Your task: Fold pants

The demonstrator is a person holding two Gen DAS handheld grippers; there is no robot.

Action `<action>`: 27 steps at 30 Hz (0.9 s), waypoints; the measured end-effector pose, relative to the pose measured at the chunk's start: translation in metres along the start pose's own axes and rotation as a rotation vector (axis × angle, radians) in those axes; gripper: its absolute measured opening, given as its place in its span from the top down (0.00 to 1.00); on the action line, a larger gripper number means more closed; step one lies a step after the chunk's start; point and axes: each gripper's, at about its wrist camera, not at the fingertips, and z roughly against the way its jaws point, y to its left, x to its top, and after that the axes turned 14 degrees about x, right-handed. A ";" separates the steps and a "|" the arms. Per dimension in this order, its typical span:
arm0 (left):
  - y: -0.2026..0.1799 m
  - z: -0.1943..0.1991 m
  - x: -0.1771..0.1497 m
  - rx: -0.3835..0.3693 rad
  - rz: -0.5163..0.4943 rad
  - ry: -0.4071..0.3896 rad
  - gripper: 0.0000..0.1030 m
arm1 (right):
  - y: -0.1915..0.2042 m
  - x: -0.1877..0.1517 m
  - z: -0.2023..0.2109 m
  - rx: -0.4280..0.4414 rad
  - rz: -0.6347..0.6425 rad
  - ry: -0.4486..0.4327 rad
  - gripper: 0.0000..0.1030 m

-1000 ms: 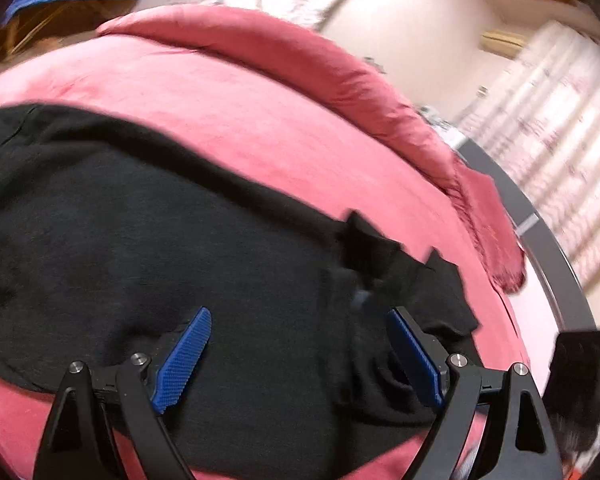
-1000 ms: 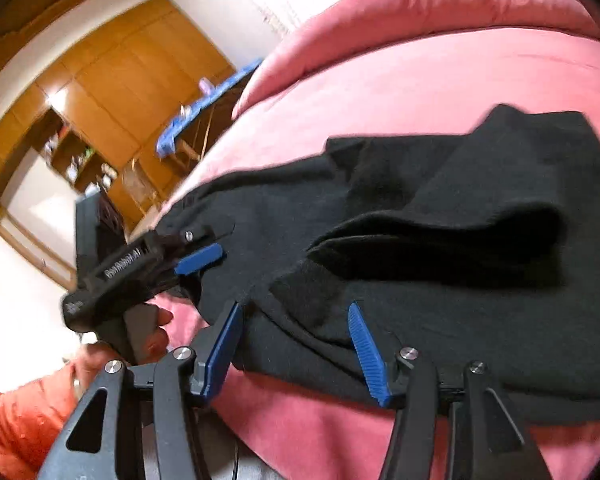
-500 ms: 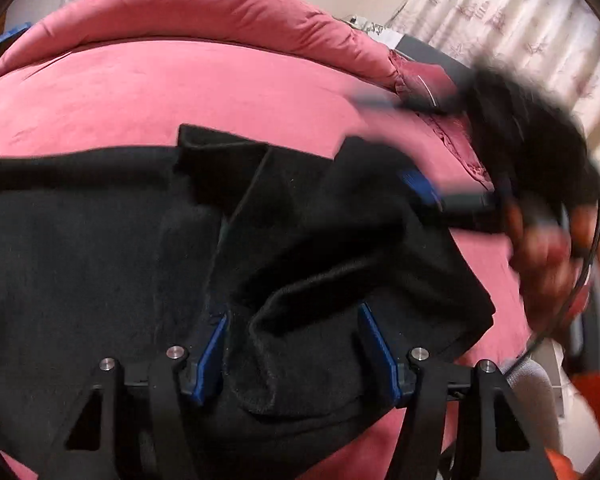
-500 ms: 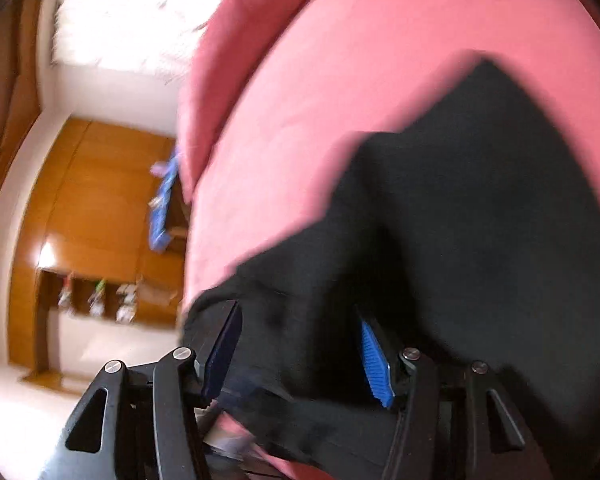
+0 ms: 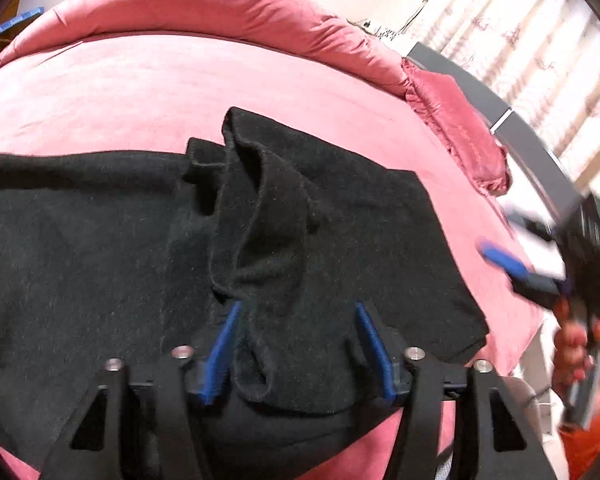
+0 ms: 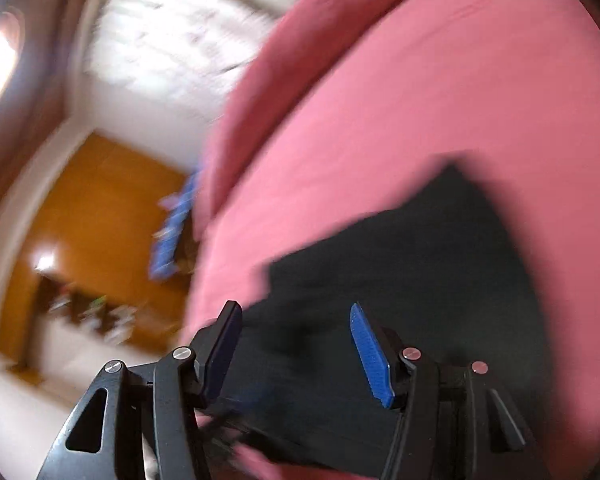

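Note:
Black pants [image 5: 100, 248] lie spread on a pink bed [image 5: 140, 88], with a bunched fold [image 5: 268, 216] near the right end. My left gripper [image 5: 298, 312] is open, its blue pads on either side of that fold, with cloth lying between them. My right gripper [image 6: 296, 316] is open and empty, tilted above the pants' edge [image 6: 420, 272]; its view is blurred. It also shows in the left wrist view [image 5: 512, 268], off the bed's right side in a hand.
A rolled pink duvet [image 5: 220, 4] runs along the far side of the bed. A dark bed frame [image 5: 520, 136] and curtains [image 5: 540, 40] are at right. Orange wooden cabinets [image 6: 92, 216] stand beyond the bed in the right wrist view.
My left gripper narrowed from wide open and moved onto the bunched fold. My right gripper swung away from the cloth to the bed's right side, still open.

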 end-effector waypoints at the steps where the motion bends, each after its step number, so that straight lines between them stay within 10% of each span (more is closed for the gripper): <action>1: -0.005 -0.002 0.001 0.037 -0.024 0.003 0.65 | -0.012 -0.005 0.024 -0.061 -0.023 -0.017 0.43; 7: -0.012 0.007 0.007 0.125 -0.063 0.008 0.88 | -0.026 -0.022 0.078 -0.418 0.064 0.104 0.43; 13: 0.005 0.025 0.010 0.028 0.081 0.016 0.91 | -0.036 -0.041 0.058 -0.404 0.100 0.231 0.47; 18: 0.009 0.067 0.015 -0.030 0.115 -0.061 0.92 | -0.042 -0.050 0.039 -0.432 0.161 0.256 0.75; 21: 0.012 0.094 0.015 -0.012 0.089 -0.129 0.92 | -0.008 -0.050 0.046 -0.389 0.286 0.235 0.76; 27: 0.018 0.025 -0.039 0.108 -0.003 0.097 0.90 | -0.030 -0.060 0.017 -0.461 0.242 0.398 0.66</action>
